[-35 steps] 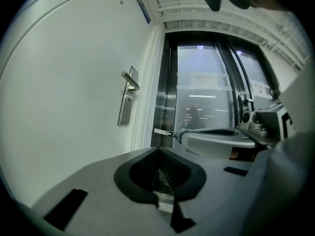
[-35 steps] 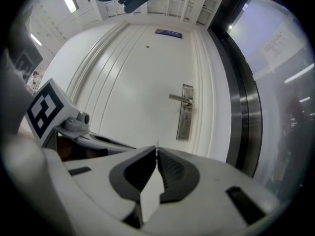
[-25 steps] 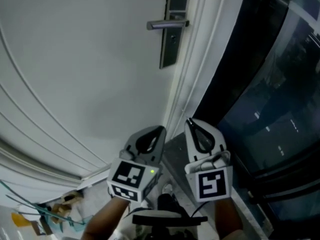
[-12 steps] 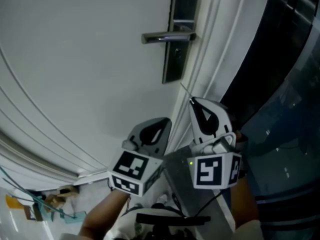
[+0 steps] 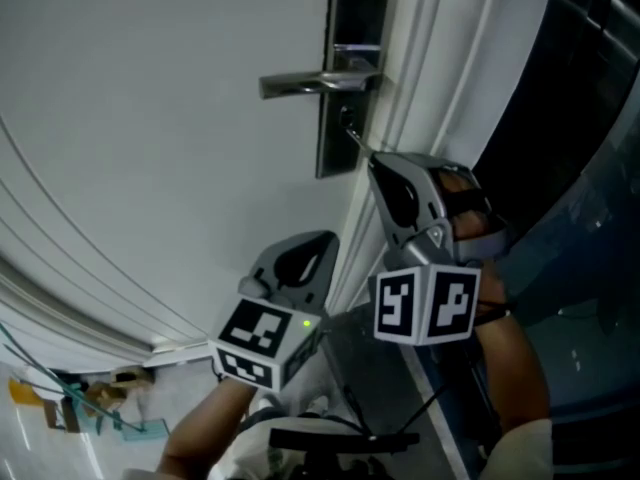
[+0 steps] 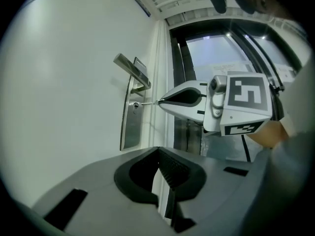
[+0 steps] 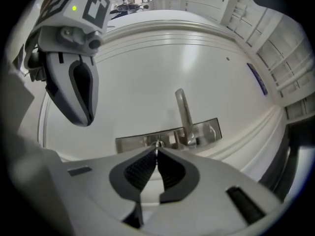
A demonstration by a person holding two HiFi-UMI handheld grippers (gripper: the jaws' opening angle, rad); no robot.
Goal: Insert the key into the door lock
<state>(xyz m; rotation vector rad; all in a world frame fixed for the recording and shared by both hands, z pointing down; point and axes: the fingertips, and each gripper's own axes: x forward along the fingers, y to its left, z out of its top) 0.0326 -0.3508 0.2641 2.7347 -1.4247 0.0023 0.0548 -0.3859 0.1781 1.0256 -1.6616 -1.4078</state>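
My right claw (image 5: 372, 160) is clenched on the key (image 6: 147, 103), held level so the blade lines up with the keyhole (image 6: 135, 105) in the lock plate (image 5: 338, 148), under the handle (image 5: 310, 84) by the frame-side edge of the door (image 5: 150, 138); the tip sits at the keyhole's mouth, whether inside I cannot tell; my left claw (image 5: 322, 243) hangs lower, closed on nothing, clear of the work.

Door (image 5: 150, 118) smooth, satin white; lock plate (image 5: 338, 153) brushed metal, handle (image 5: 300, 85) shinier; key (image 6: 147, 102) bare metal; right tool (image 7: 156, 152) matt grey plastic.
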